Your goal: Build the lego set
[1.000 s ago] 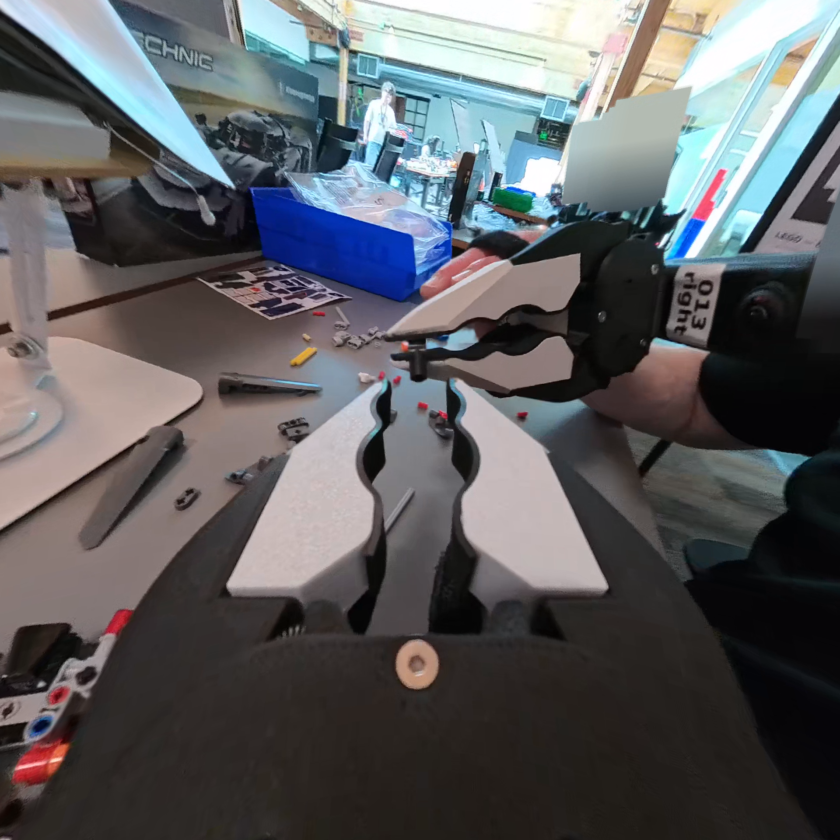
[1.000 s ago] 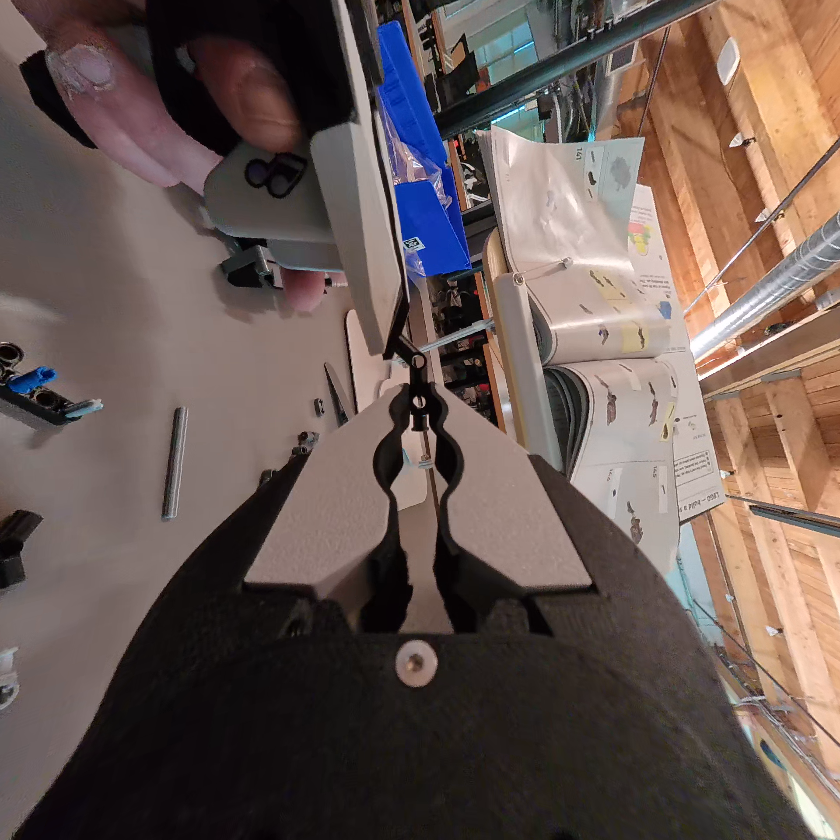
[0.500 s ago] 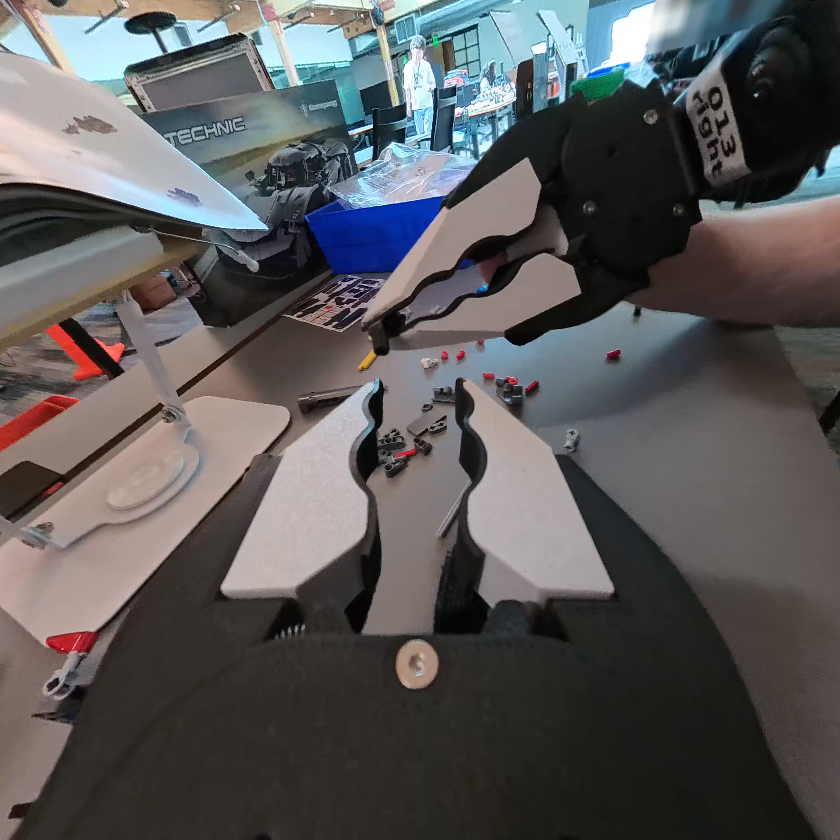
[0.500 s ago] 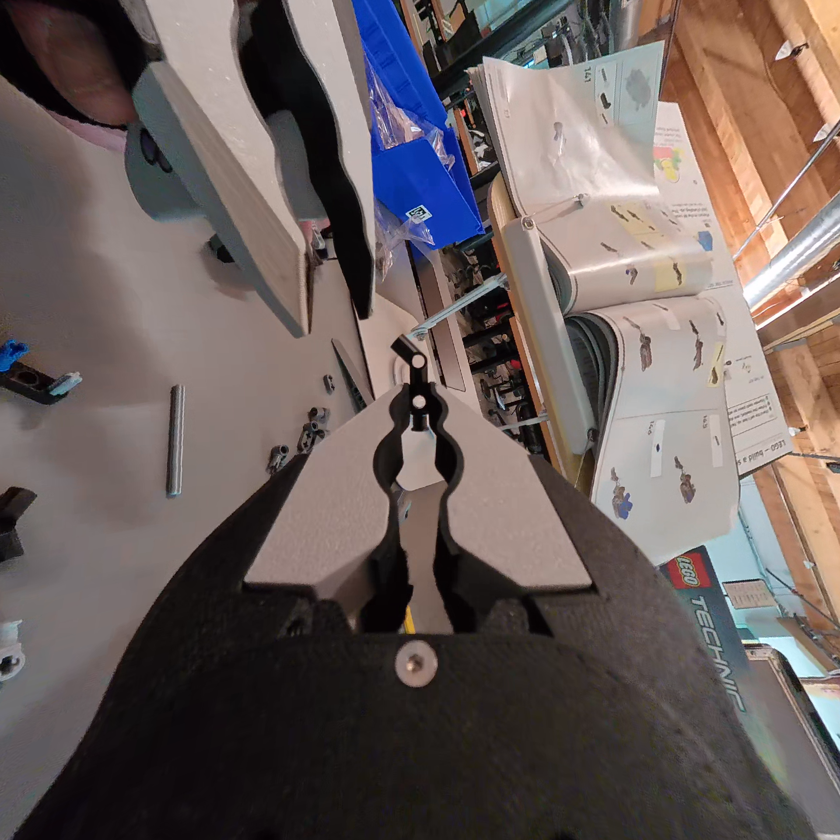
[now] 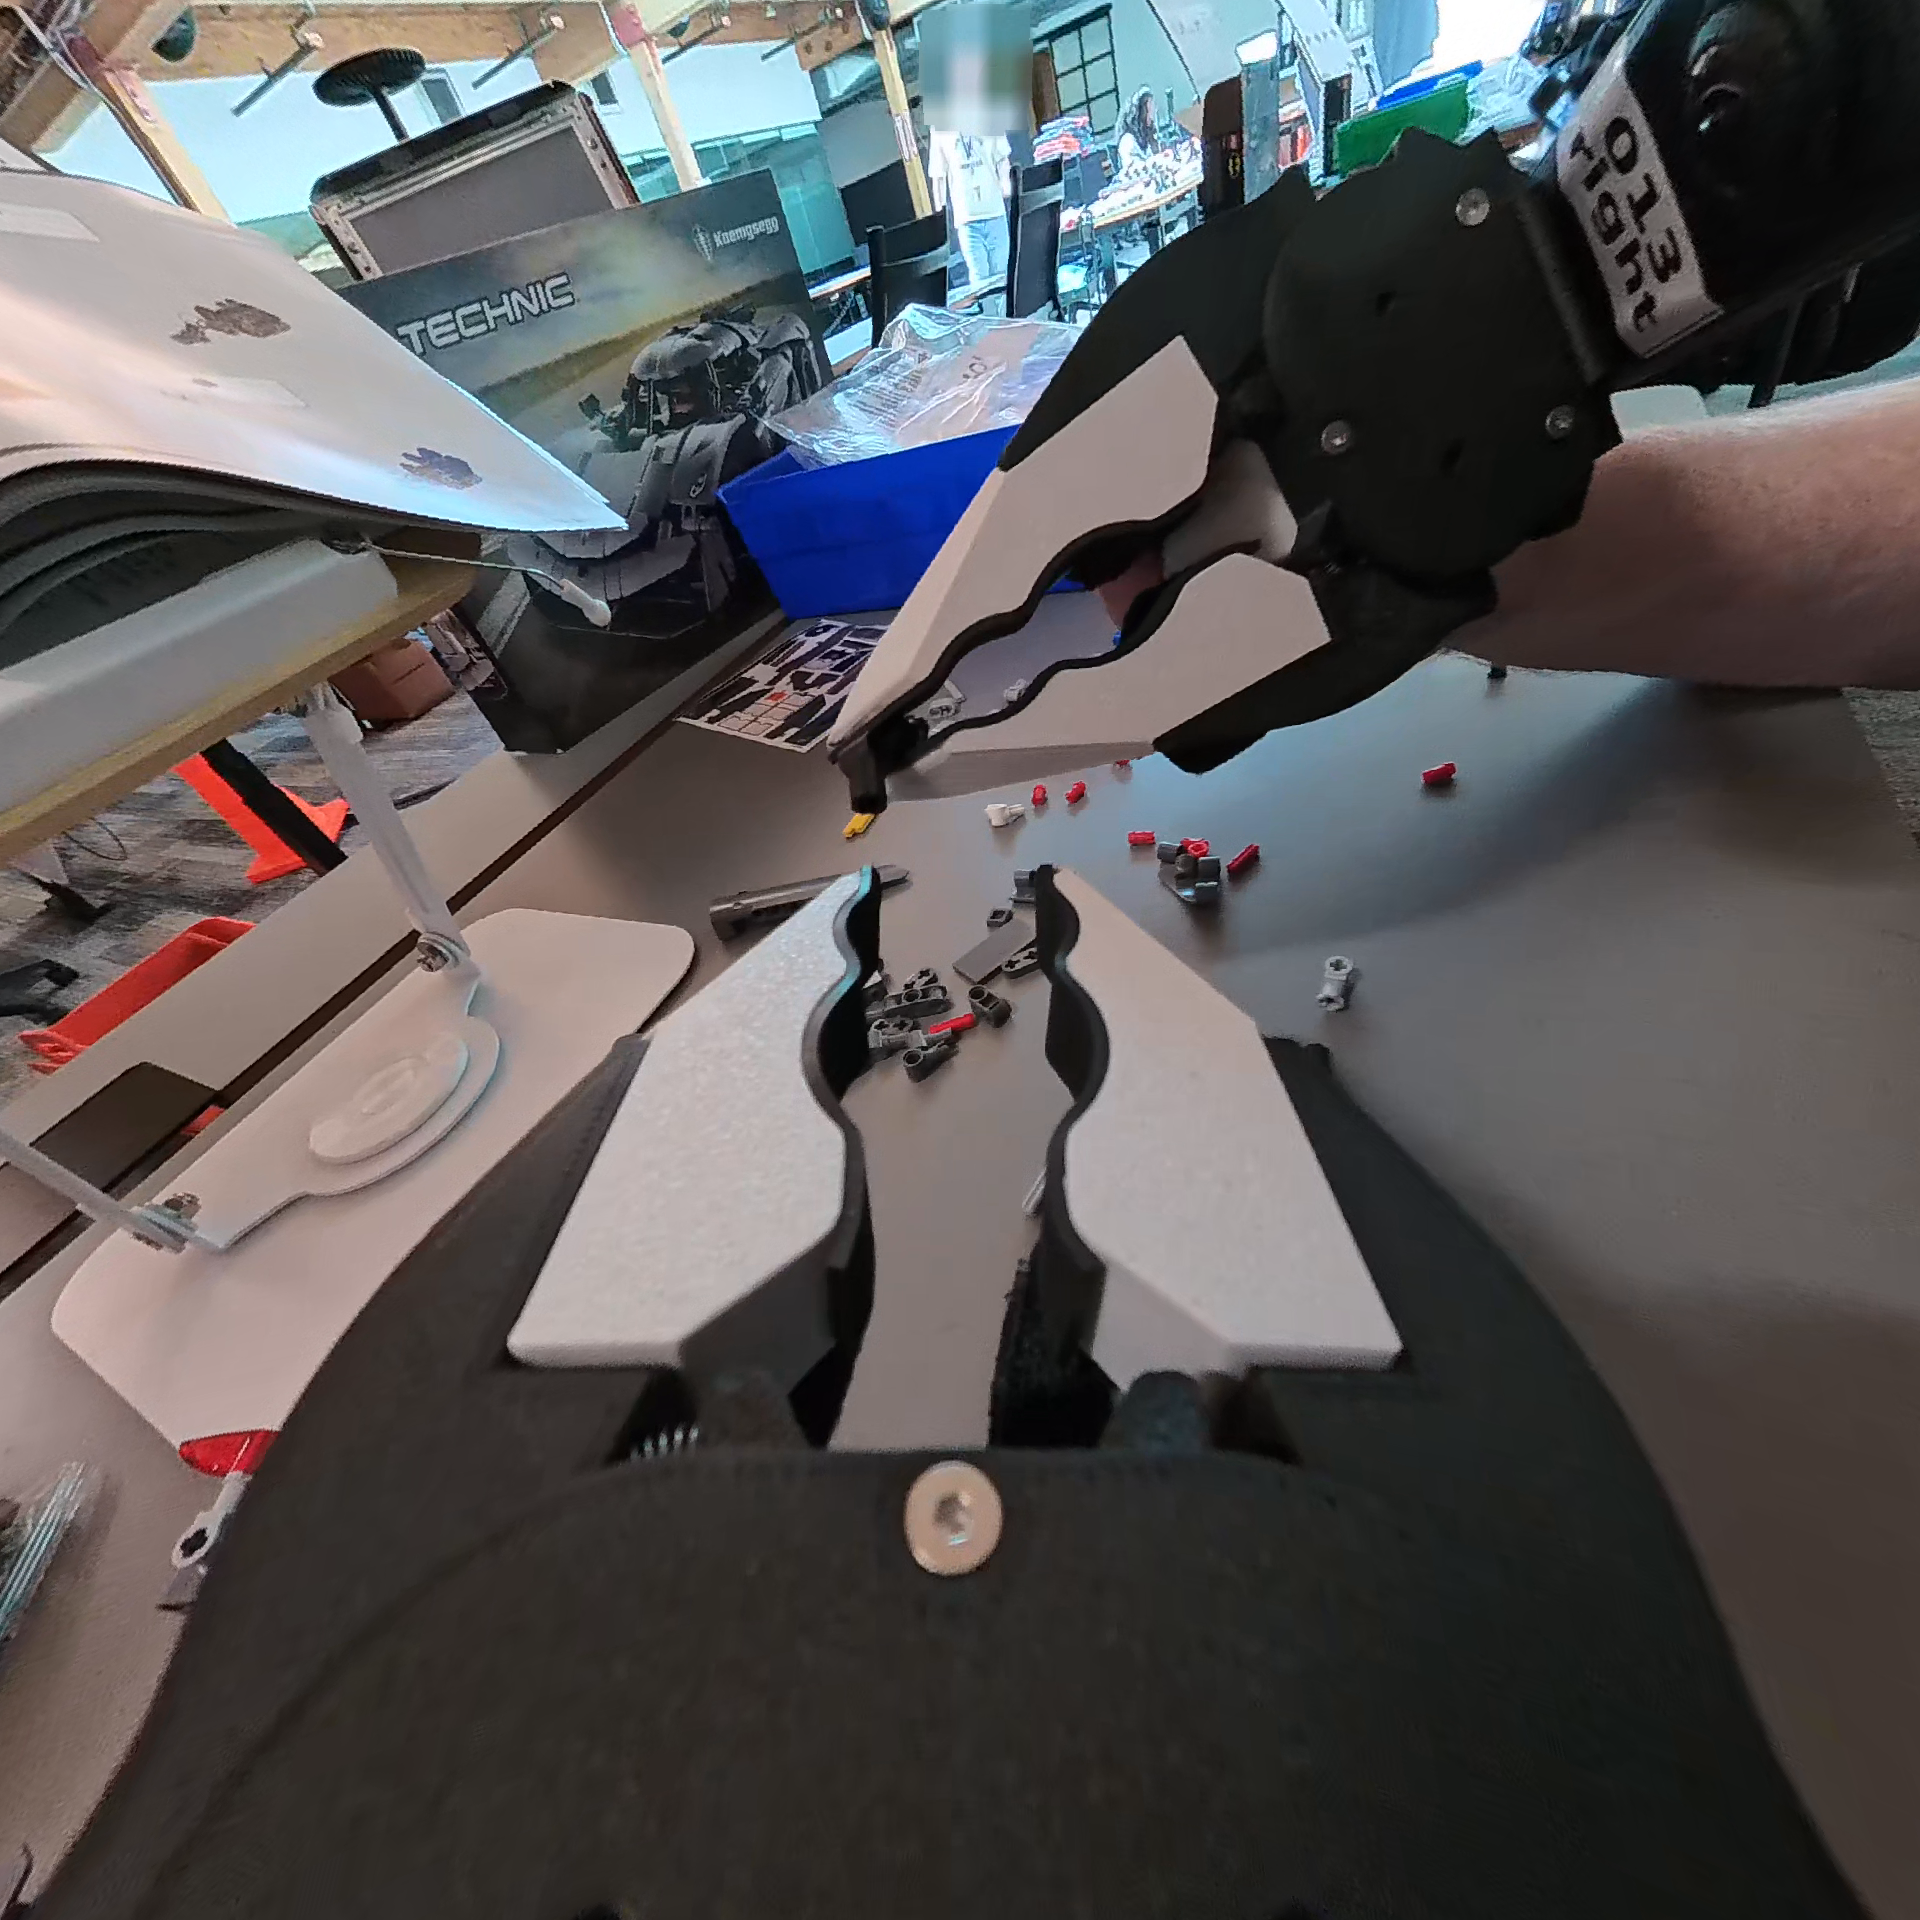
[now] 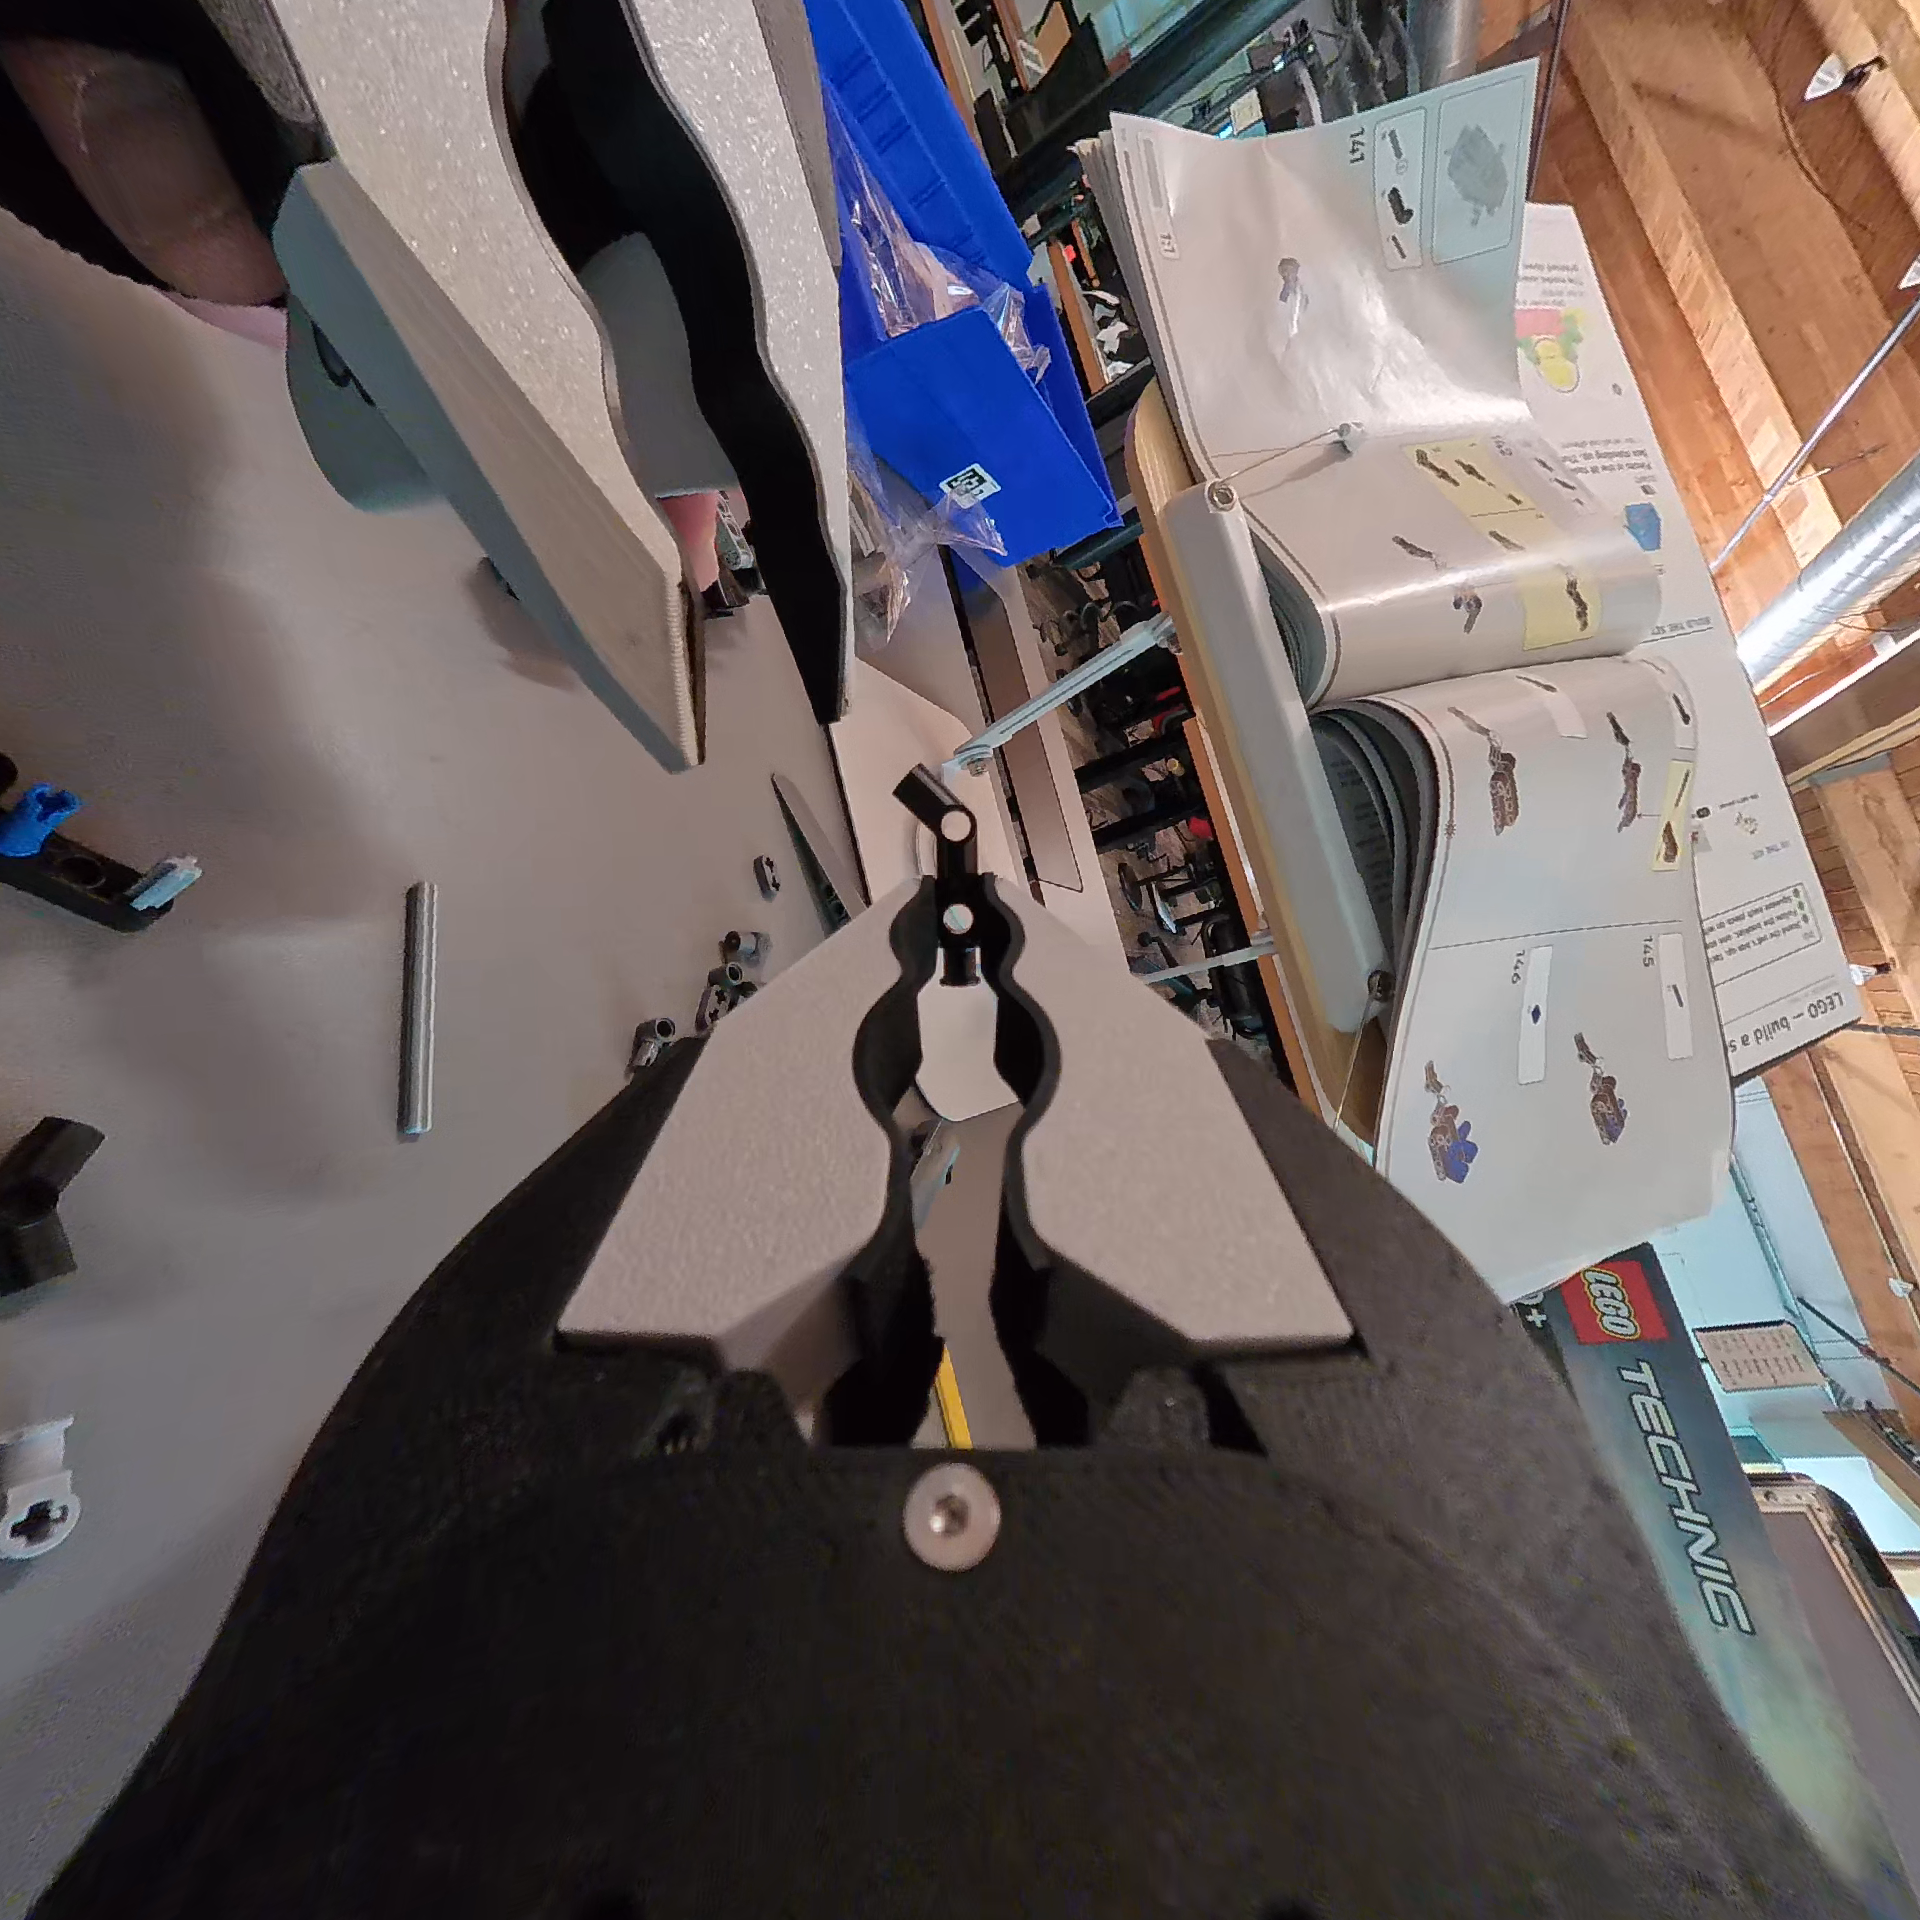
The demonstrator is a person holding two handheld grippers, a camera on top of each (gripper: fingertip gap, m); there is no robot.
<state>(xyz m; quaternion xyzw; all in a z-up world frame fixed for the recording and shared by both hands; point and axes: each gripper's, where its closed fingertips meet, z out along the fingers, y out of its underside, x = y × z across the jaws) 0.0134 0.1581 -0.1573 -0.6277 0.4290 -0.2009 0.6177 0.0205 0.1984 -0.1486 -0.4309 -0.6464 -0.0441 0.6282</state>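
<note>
The right tongs (image 6: pixel 954 914) are gripping a small black connector (image 6: pixel 951 883), their pads pressing its lower half while its angled upper end is sticking out past the tips. In the left wrist view the same right tongs (image 5: pixel 868 764) are hanging tilted above the surface (image 5: pixel 1558 1039), the black piece pointing down just over a yellow pin (image 5: pixel 858 824).

The left tongs (image 5: pixel 956 883) are standing narrowly apart with nothing between the fingers; they are hovering low over the surface, and through the gap a cluster of grey connectors (image 5: pixel 914 1023) with one red pin among them is showing, not touched by either pad. A flat grey piece (image 5: pixel 1003 954) is lying just beside the right finger, and a dark grey axle (image 5: pixel 774 904) is lying just past the left one.

Farther out, red pins (image 5: pixel 1242 857) and a light grey connector (image 5: pixel 1337 979) are lying scattered. A sticker sheet (image 5: pixel 779 686), a blue bin (image 5: pixel 862 530) holding plastic bags, and a printed box (image 5: pixel 623 416) are sitting at the far side. An open booklet (image 6: pixel 1507 727) is resting on a white stand (image 5: pixel 364 1091) to the left.

As for progress: one piece is lifted and held clear of the surface, joined to nothing that can be seen; most parts are lying loose. In the right wrist view a black beam with blue pins (image 6: pixel 73 873) is lying apart from both tongs, near a grey axle (image 6: pixel 418 1008).
</note>
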